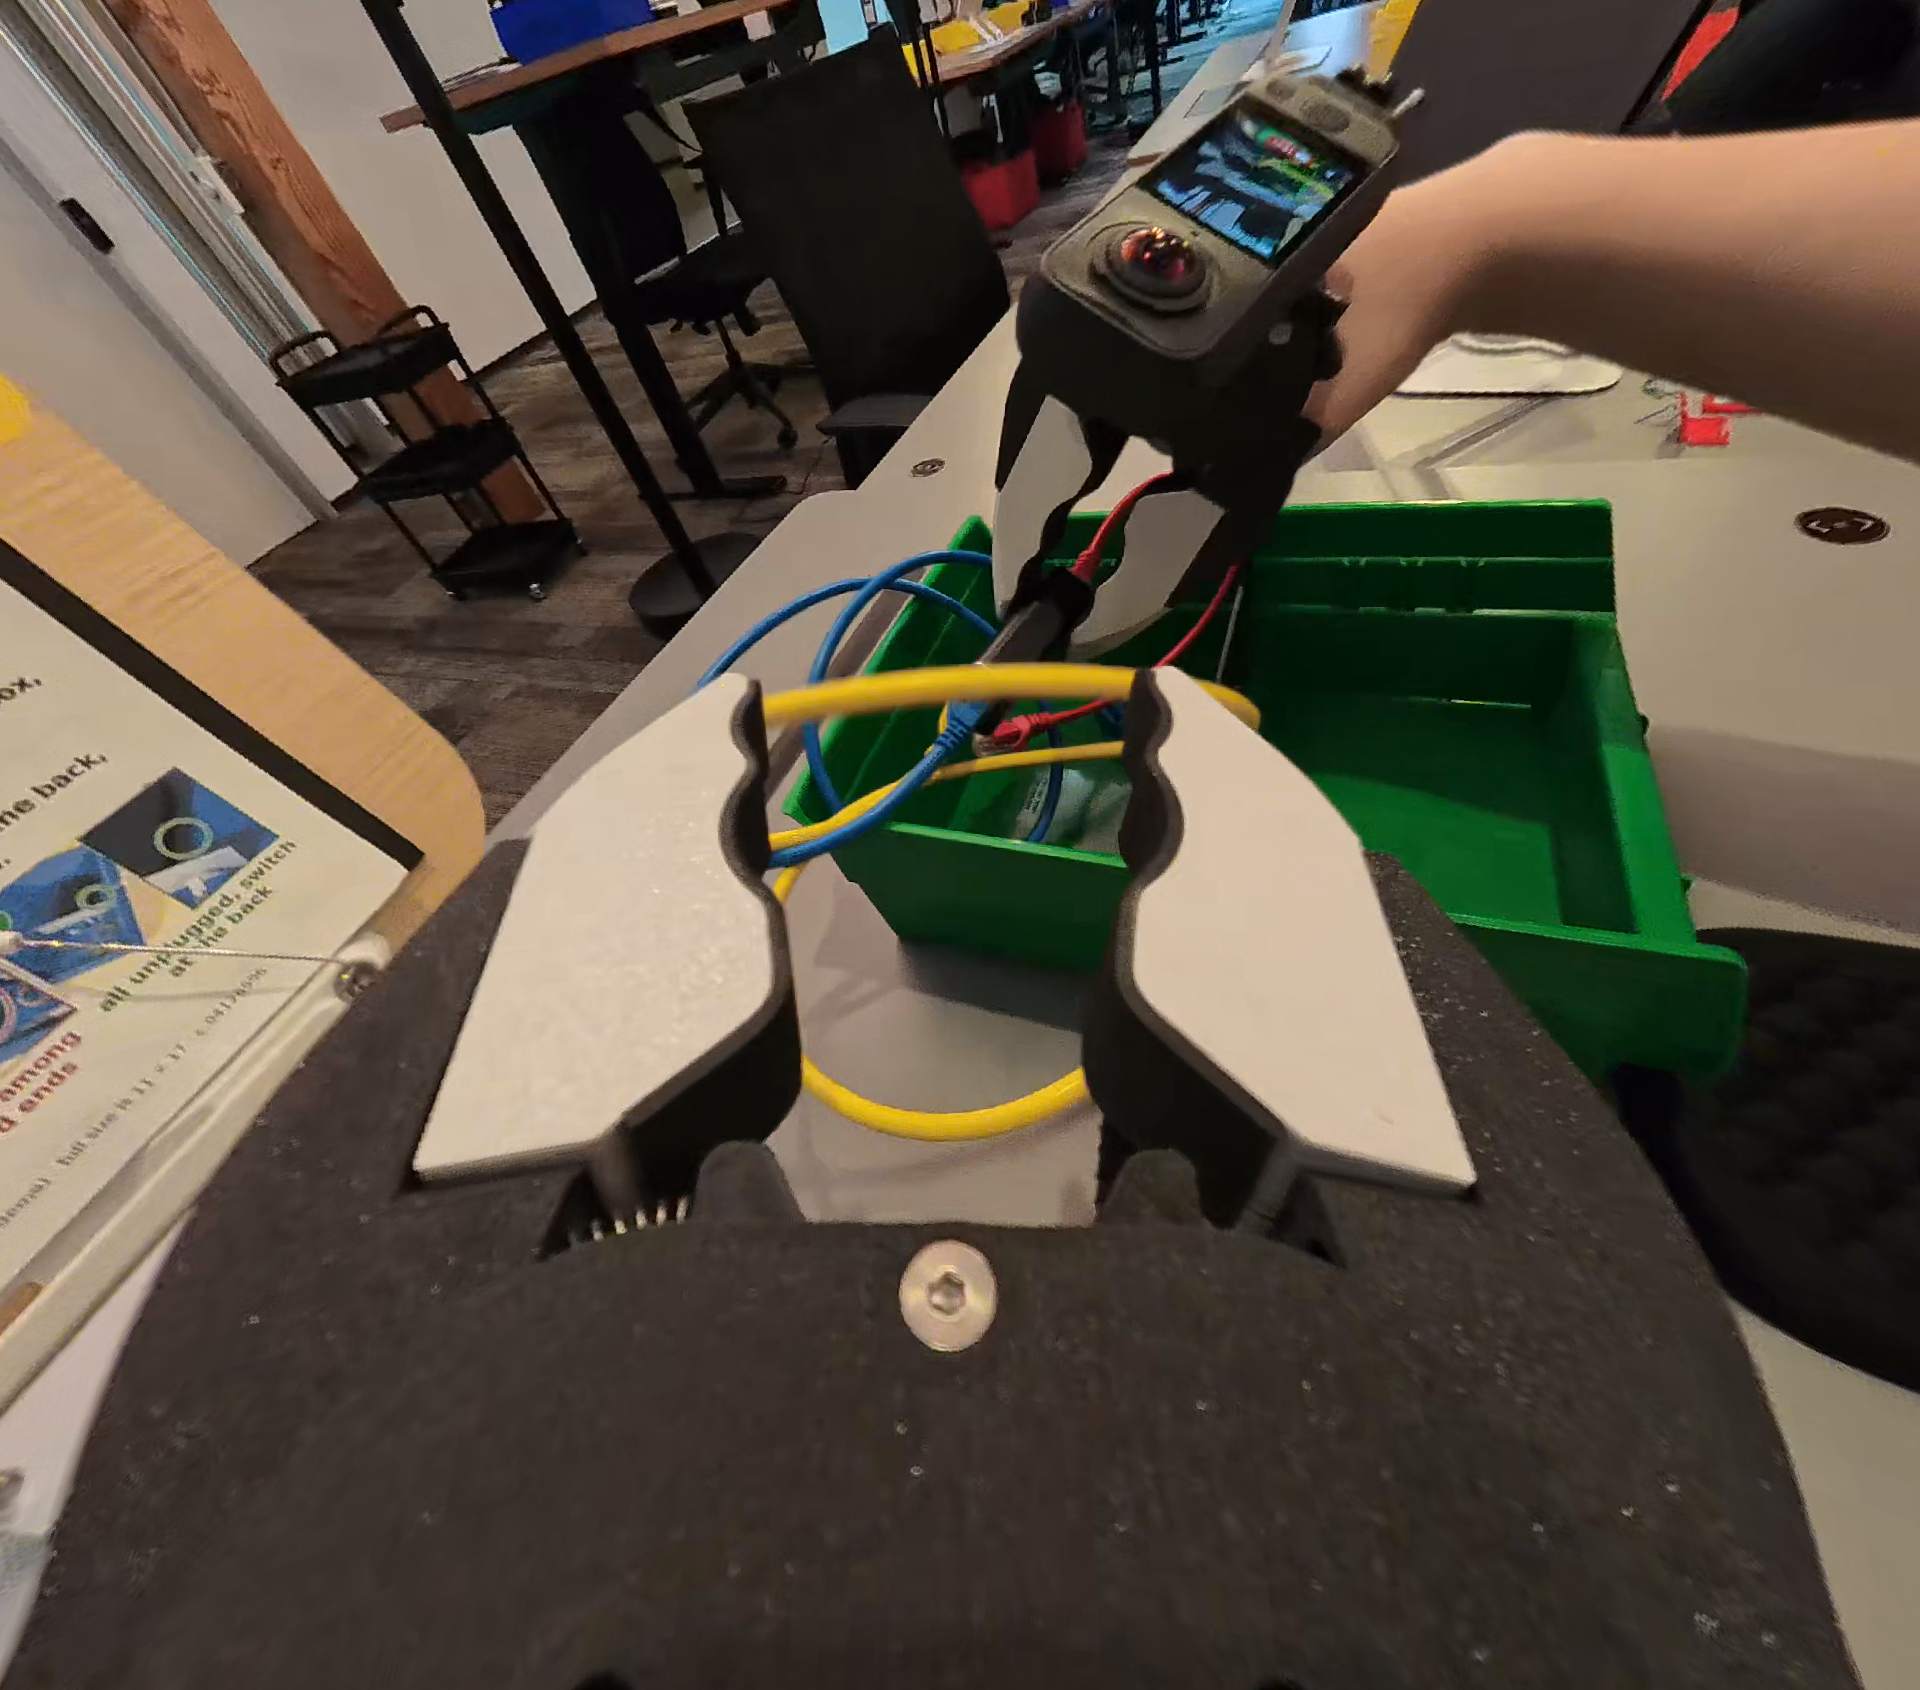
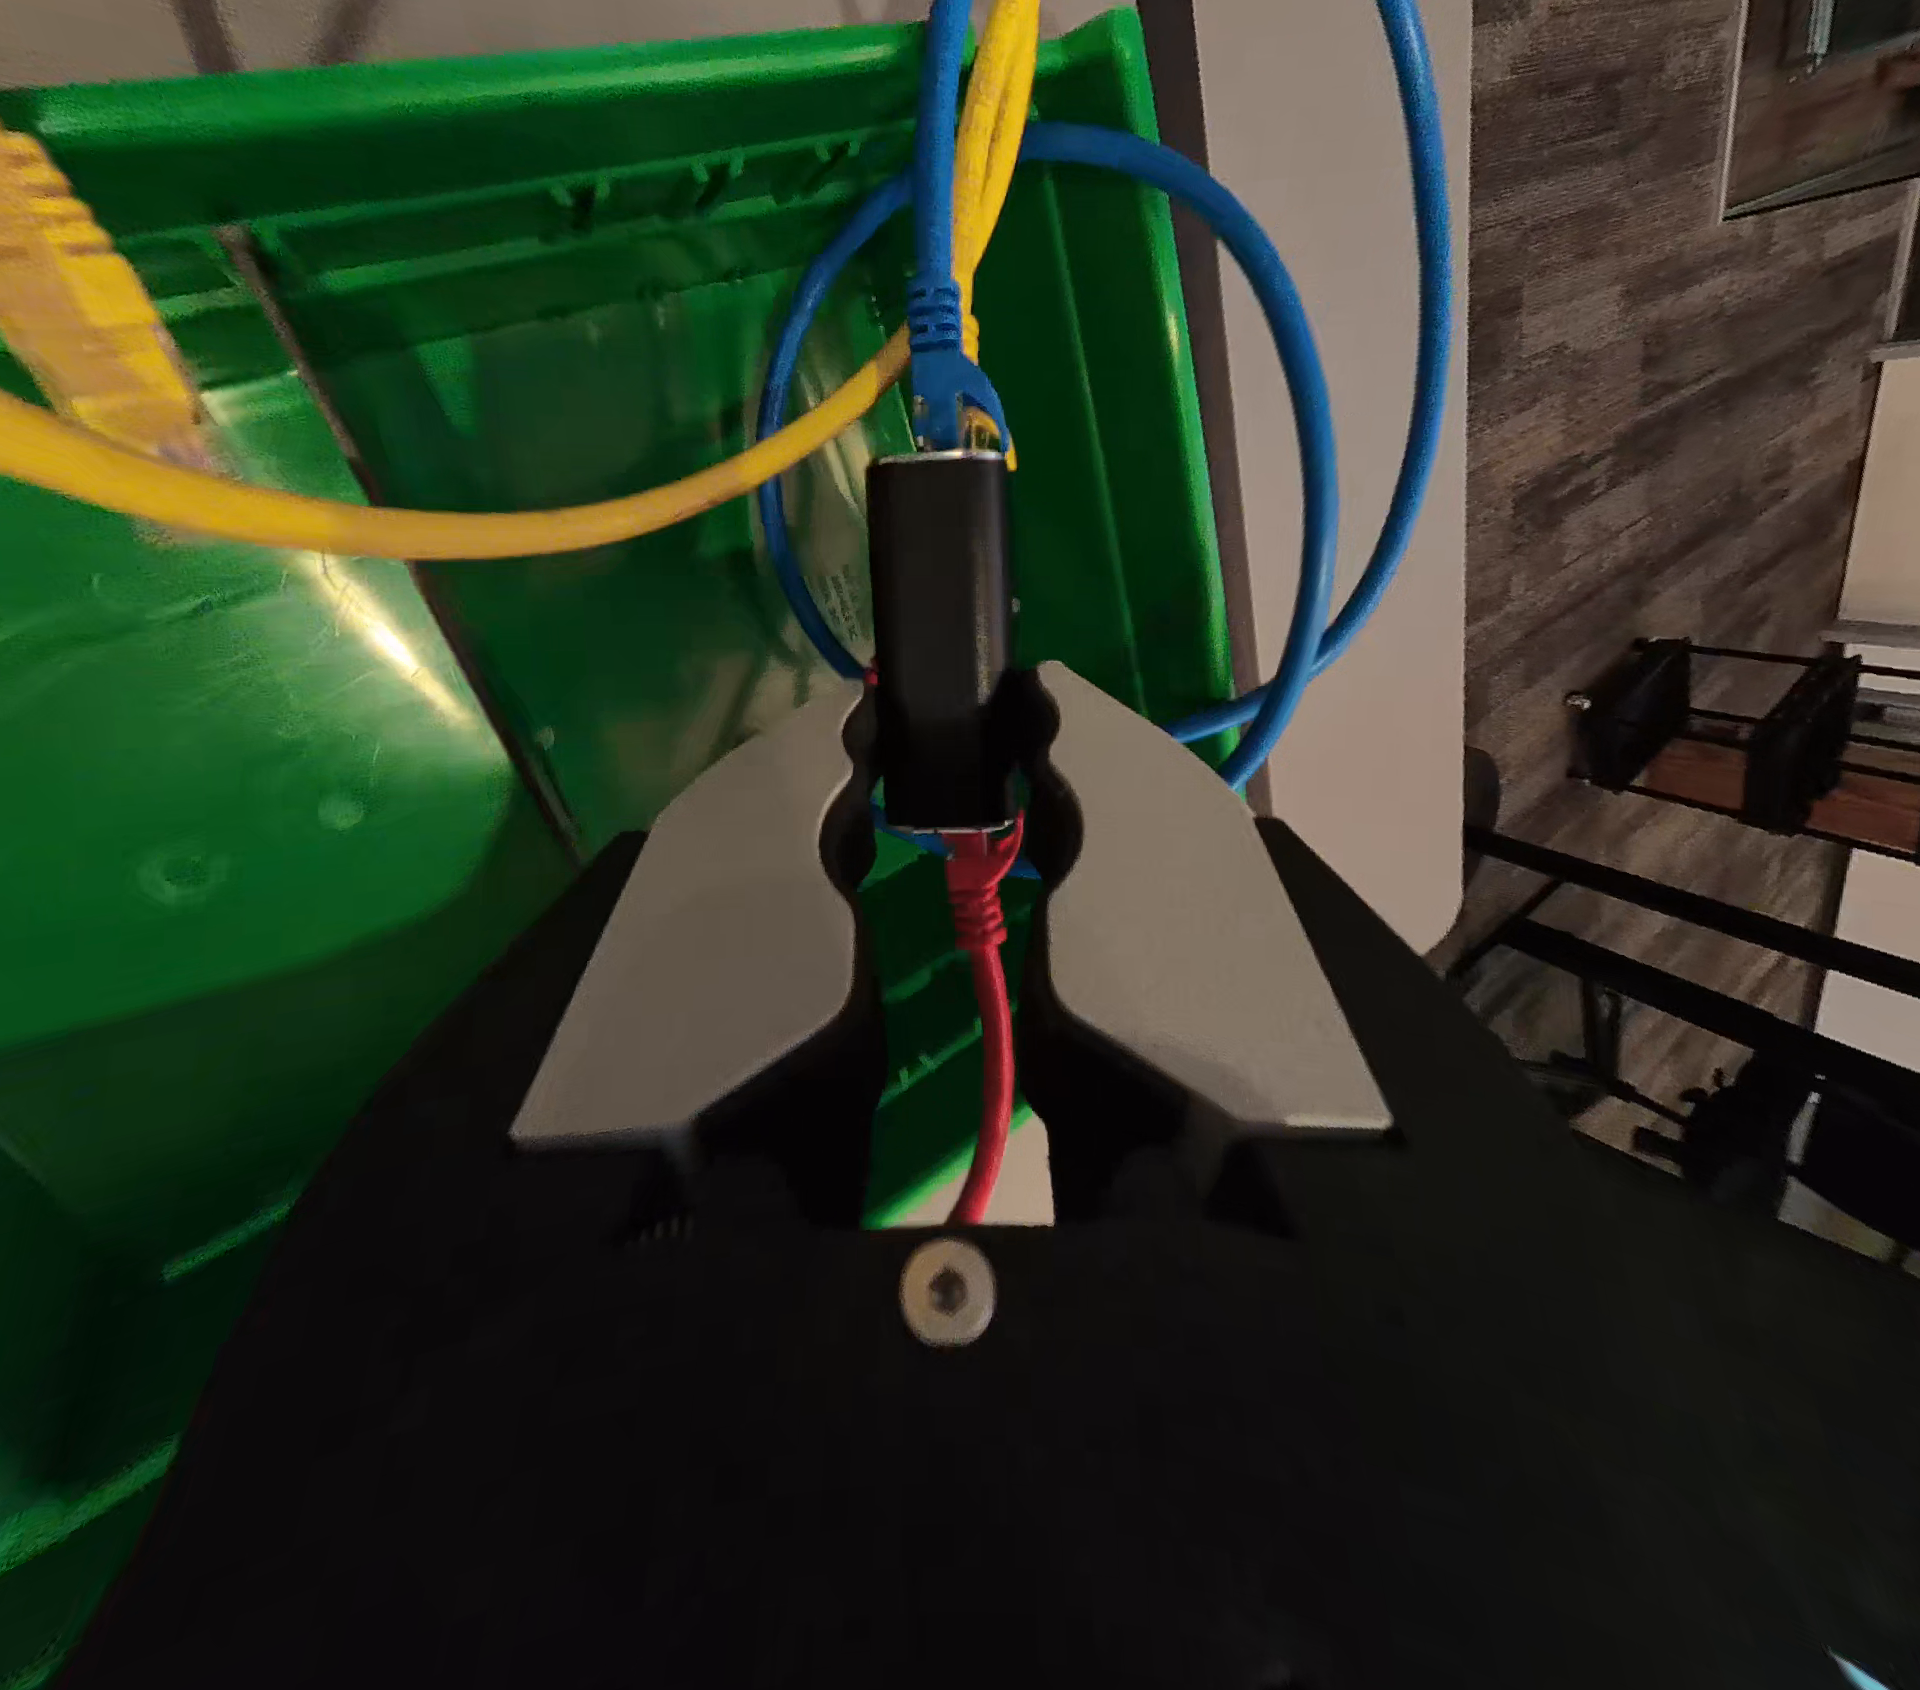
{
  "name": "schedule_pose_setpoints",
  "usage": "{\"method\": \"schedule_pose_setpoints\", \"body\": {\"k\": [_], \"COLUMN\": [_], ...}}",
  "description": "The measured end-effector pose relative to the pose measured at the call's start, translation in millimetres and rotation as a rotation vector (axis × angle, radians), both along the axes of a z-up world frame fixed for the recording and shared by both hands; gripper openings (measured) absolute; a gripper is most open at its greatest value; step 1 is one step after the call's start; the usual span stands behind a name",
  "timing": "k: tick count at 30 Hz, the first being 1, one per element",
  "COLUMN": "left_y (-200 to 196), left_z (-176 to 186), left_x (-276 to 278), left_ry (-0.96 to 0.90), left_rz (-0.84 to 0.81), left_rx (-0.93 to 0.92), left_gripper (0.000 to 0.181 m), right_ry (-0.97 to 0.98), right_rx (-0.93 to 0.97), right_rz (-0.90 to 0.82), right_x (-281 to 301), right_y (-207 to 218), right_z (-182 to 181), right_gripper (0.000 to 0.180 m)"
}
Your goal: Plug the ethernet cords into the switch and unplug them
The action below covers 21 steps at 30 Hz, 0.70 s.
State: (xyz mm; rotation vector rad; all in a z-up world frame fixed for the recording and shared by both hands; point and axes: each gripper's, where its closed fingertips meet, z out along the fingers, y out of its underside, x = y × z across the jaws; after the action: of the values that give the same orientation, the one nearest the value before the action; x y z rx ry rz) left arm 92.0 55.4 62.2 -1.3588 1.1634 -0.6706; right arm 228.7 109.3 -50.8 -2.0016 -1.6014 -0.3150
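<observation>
While the right gripper (image 2: 940, 741) clamps the small black switch (image 2: 940, 638) between its fingertips at the centre of the right wrist view, three ethernet cords show: one blue (image 2: 1387, 206), one yellow (image 2: 499, 523) and one red (image 2: 987, 1017). The blue cord's plug sits at the switch's far end, with the yellow cord passing right behind it; whether a yellow plug is also seated there cannot be told. The red cord's plug meets the switch's near end and its cable runs back between the fingers. A loose yellow connector (image 2: 88, 290) shows blurred at the left edge of that view. The left wrist view adds what the other lacks: the left gripper (image 1: 951, 757), its jaws spread wide and holding nothing, with yellow cord (image 1: 935, 690) loops crossing the gap between them, and the right gripper (image 1: 1081, 601) seen from outside, held by a person's hand (image 1: 1392, 310) above the near left corner of one green bin (image 1: 1455, 871). That bin sits on a grey table (image 1: 1766, 632) near the table's left edge, beyond which the floor drops away. The bin's right half lies open. A printed instruction sheet (image 1: 156, 913) fills the lower left of the left wrist view.
</observation>
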Motion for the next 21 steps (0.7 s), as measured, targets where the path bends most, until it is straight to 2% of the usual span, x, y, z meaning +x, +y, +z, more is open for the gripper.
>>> {"method": "schedule_pose_setpoints", "body": {"k": [4, 10, 14, 21], "left_y": [4.0, -9.8, -25.4, -55.0], "left_z": [-11.6, 4.7, 15.5, 58.8], "left_x": [-2.8, -30.3, -59.1, -108.2], "left_ry": [0.066, 0.012, 0.029, 0.006], "left_rz": [0.005, 0.038, 0.086, 0.125], "left_rx": [-0.029, -0.004, 0.015, 0.032], "left_gripper": [0.076, 0.072, 0.069, 0.065], "right_ry": [0.043, 0.070, 0.155, 0.160], "right_rx": [-0.025, -0.003, 0.024, 0.054], "right_rz": [-0.053, -0.084, -0.099, -0.111], "right_x": [4.3, 8.5, 8.5, 28.1], "right_y": [9.7, 22.2, 21.8, -0.6], "right_z": [-14.9, -39.0, -33.9, -17.9], "right_gripper": [0.028, 0.029, 0.041, 0.044]}}
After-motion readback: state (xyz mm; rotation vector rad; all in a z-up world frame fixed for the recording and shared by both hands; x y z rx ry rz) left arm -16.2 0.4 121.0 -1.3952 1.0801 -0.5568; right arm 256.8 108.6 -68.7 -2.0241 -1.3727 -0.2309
